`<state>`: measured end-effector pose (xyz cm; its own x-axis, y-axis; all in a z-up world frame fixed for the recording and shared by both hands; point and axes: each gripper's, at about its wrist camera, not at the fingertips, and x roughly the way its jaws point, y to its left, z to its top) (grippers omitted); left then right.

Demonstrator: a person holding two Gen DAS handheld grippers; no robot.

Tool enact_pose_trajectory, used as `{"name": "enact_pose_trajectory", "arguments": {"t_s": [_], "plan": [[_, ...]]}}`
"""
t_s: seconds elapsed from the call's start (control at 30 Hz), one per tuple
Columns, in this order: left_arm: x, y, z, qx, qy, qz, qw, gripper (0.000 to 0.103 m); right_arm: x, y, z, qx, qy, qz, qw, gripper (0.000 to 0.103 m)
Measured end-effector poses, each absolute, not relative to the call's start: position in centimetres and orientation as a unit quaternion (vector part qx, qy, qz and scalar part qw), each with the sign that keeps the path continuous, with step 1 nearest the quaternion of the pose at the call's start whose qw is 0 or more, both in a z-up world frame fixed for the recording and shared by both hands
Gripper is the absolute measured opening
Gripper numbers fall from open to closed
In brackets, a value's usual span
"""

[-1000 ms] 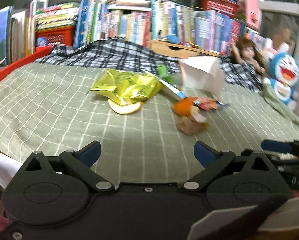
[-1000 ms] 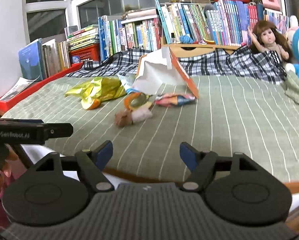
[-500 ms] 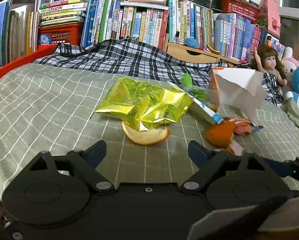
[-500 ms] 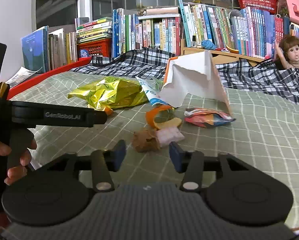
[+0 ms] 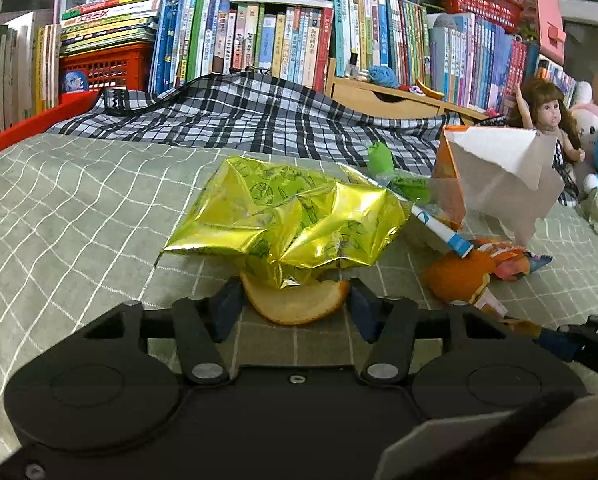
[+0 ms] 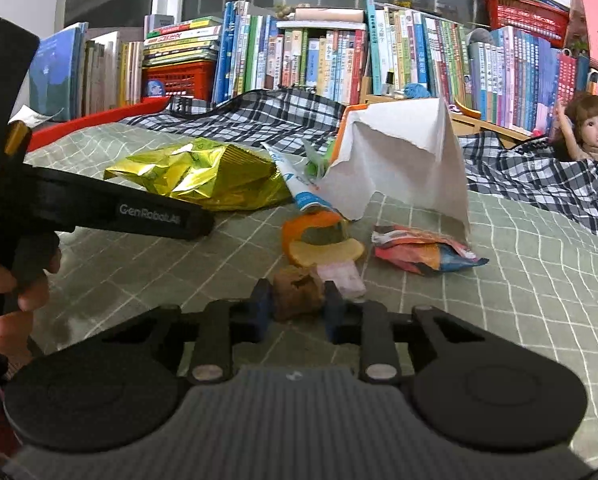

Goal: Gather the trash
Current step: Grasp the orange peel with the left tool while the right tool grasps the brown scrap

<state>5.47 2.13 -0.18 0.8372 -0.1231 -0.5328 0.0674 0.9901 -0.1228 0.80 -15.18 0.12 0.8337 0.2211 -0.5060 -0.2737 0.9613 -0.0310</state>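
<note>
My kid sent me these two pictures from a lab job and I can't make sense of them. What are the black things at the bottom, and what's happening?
No robot here: a person holds a two-finger gripper in each hand, each with a camera looking along its fingers. One picture is from the left gripper, the other from the right gripper.

They are collecting trash from a green checked bed cover. On it lie a yellow foil bag, orange peels, a torn white paper bag and a colourful wrapper.

The left jaws sit either side of an orange peel; whether they grip it is unclear. The right jaws have closed around a brown scrap.
</note>
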Motion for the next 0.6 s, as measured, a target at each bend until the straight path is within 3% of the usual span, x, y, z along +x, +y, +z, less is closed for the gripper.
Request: {"name": "enact_pose_trajectory", "arguments": {"t_s": [0.2,0.6], "plan": [[3.8,2.1,0.4,-0.046,0.278,-0.060,0.958,0.039,-0.1,-16.1,0.9,-0.036,0.245,0.130,0.960,0.027],[0.6,2.0,1.9,-0.045,0.284,-0.079,0.955,0.039,-1.2,-18.2,2.2,-0.019,0.235,0.107,0.966,0.027]]}}
